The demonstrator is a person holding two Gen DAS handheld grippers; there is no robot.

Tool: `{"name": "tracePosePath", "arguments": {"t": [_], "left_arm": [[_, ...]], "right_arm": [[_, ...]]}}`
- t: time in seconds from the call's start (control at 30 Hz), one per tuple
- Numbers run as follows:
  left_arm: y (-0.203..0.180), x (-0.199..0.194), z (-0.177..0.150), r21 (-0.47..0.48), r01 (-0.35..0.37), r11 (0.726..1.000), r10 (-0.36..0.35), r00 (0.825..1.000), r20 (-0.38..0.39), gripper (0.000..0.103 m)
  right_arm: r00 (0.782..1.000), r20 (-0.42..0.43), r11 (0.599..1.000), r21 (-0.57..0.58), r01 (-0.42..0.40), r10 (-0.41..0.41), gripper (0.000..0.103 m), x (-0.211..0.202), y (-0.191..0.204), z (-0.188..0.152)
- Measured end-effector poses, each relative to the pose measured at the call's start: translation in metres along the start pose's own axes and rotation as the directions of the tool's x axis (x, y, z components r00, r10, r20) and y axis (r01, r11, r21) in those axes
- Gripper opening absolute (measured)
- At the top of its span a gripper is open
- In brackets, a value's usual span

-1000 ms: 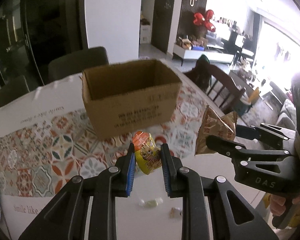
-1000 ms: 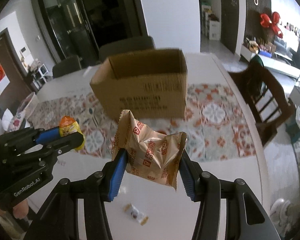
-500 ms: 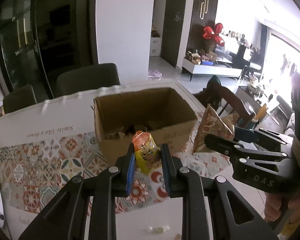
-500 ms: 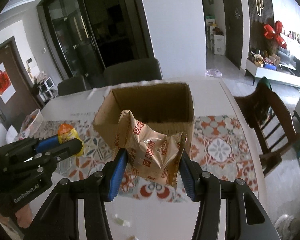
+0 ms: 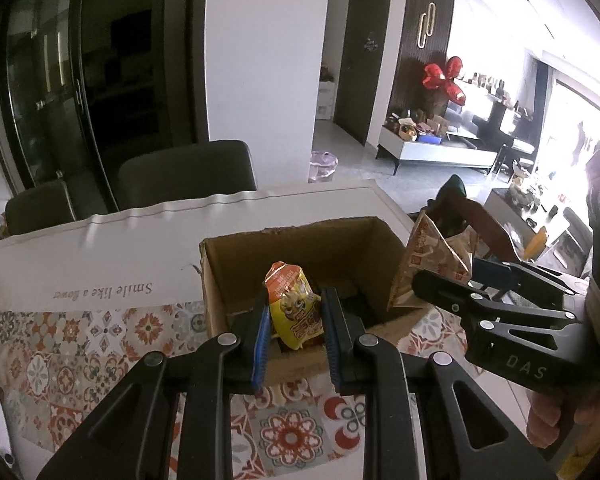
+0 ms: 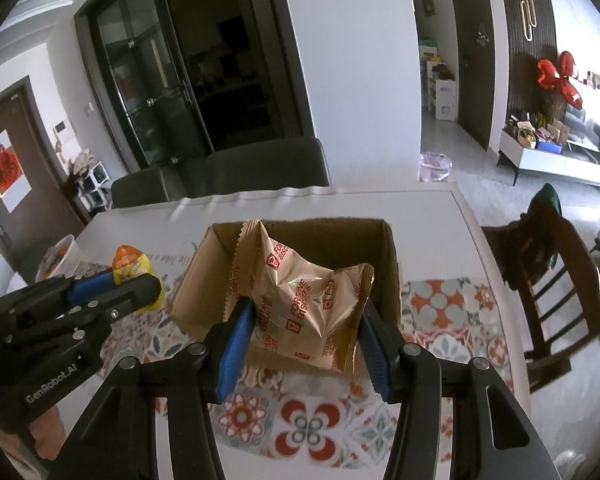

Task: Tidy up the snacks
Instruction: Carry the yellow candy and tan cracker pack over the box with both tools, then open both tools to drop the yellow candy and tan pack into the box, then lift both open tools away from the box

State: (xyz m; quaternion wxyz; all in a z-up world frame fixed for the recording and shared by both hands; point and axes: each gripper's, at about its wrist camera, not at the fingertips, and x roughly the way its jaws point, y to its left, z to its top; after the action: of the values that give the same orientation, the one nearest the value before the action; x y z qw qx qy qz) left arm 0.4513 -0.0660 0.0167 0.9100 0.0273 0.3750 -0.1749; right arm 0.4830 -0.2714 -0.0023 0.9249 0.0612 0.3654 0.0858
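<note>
An open cardboard box (image 5: 236, 276) stands on the patterned table runner (image 5: 100, 332); it also shows in the right wrist view (image 6: 388, 256). My left gripper (image 5: 294, 320) is shut on a small yellow and orange snack packet (image 5: 294, 310) and holds it over the box's near edge. My right gripper (image 6: 306, 320) is shut on a tan Fortune Biscuits bag (image 6: 300, 292), held over the box opening. The right gripper and bag also show in the left wrist view (image 5: 432, 268), at the box's right side. The left gripper shows in the right wrist view (image 6: 132, 280), left of the box.
The white table (image 6: 420, 216) carries the runner (image 6: 440, 304). Dark chairs (image 5: 188, 172) stand behind the far edge. A wooden chair (image 6: 552, 264) stands at the right. A bowl (image 6: 60, 252) sits at the far left.
Both grippers have moved forward and up with their snacks, from in front of the box to above its near edge. The box interior has come into view.
</note>
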Motion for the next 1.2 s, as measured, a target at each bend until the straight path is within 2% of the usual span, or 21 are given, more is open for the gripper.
{"name": "tracePosePath", "arguments": {"t": [0.4,0.43,0.5,0.57,0.6,0.67,0.87,1.2], "left_arm": [[0.015,0.055,0.013,-0.026,0.008,1.000,-0.010,0.997,-0.073,0.026],[0.015,0.058,0.013,-0.029,0.004,1.000,-0.006,0.997,-0.079,0.028],[0.017,0.063,0.014,-0.035,-0.002,0.999,-0.001,0.996,-0.086,0.047],[0.017,0.064,0.014,-0.031,-0.016,0.999,0.013,0.997,-0.080,0.052],[0.016,0.063,0.014,-0.028,-0.020,0.999,0.018,0.997,-0.078,0.052],[0.018,0.062,0.014,-0.029,-0.034,0.999,0.032,0.996,-0.082,0.056],[0.016,0.041,0.011,0.009,-0.092,0.996,0.092,0.994,-0.056,0.062],[0.001,-0.018,-0.013,0.057,-0.084,0.995,0.084,0.996,0.009,0.066]], "right_arm": [[0.997,-0.070,1.000,-0.017,0.011,-0.012,0.053,0.052,-0.009,0.019],[0.997,-0.076,1.000,-0.020,0.012,-0.013,0.053,0.055,-0.009,0.019],[0.996,-0.083,0.999,-0.030,0.021,-0.024,0.054,0.062,-0.011,0.020],[0.995,-0.093,0.999,-0.031,0.019,-0.022,0.056,0.066,-0.012,0.020],[0.995,-0.101,1.000,-0.021,0.015,-0.017,0.059,0.067,-0.014,0.020],[0.995,-0.094,1.000,0.006,0.019,-0.018,0.074,0.067,-0.018,0.020],[0.996,-0.061,0.998,-0.005,0.070,-0.070,0.074,0.051,-0.015,0.016],[0.996,0.009,0.995,-0.048,0.089,-0.088,0.074,-0.007,0.002,-0.003]]}}
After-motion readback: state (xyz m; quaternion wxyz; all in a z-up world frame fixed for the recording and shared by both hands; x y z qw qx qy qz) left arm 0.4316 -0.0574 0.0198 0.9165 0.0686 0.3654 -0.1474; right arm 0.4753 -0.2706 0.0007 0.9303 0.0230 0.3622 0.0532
